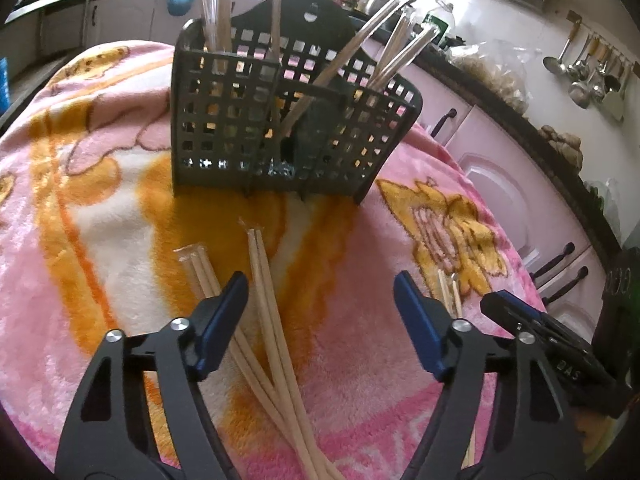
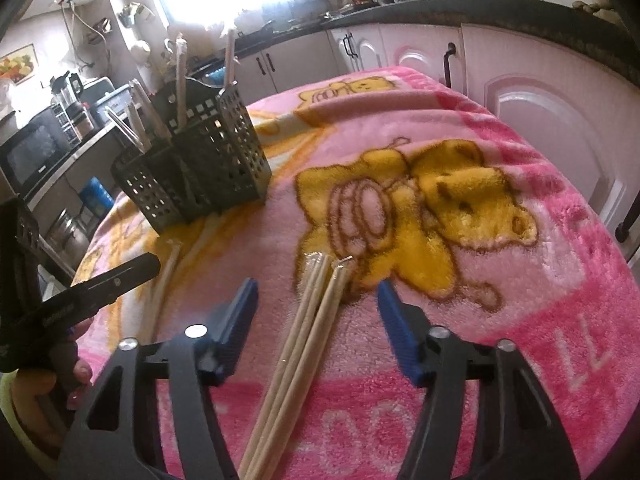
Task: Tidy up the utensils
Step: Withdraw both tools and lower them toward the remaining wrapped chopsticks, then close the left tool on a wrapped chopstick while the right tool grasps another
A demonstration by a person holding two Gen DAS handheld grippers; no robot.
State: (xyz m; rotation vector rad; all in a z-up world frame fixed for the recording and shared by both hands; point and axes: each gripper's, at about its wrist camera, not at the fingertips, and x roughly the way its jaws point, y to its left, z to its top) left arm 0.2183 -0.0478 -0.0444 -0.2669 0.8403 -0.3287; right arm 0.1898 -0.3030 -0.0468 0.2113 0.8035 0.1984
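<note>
Left gripper (image 1: 320,296): jaws spread wide, holding nothing, above the blanket; its own view shows two blue pads, one on each finger.
Right gripper (image 2: 318,300): jaws likewise apart and empty, poised over loose chopsticks; it shows at the right edge of the left wrist view as a dark arm.
Caddy (image 1: 280,120): one dark perforated plastic holder with square holes, standing upright on the blanket toward its far side; a back plate with a hanging hole rises behind it. Front compartments number at least two; the full count is unclear.
Chopsticks in caddy (image 1: 352,40): several wrapped pairs stand or lean in it, roughly three upright at the left and three leaning out to the right; exact count uncertain.
Loose pairs by left gripper (image 1: 268,300): two clear-wrapped pairs of pale wooden chopsticks on the blanket near the caddy's front, crossing each other between the fingers.
Loose pairs by right gripper (image 2: 316,320): two wrapped pairs lying side by side, touching, between its fingers.
Blanket (image 2: 520,280): one pink and orange fleece with yellow bear prints, covering the whole surface.
Hand (image 2: 60,368): one hand, at the lower left edge of the right wrist view, grasping the left tool's handle.
</note>
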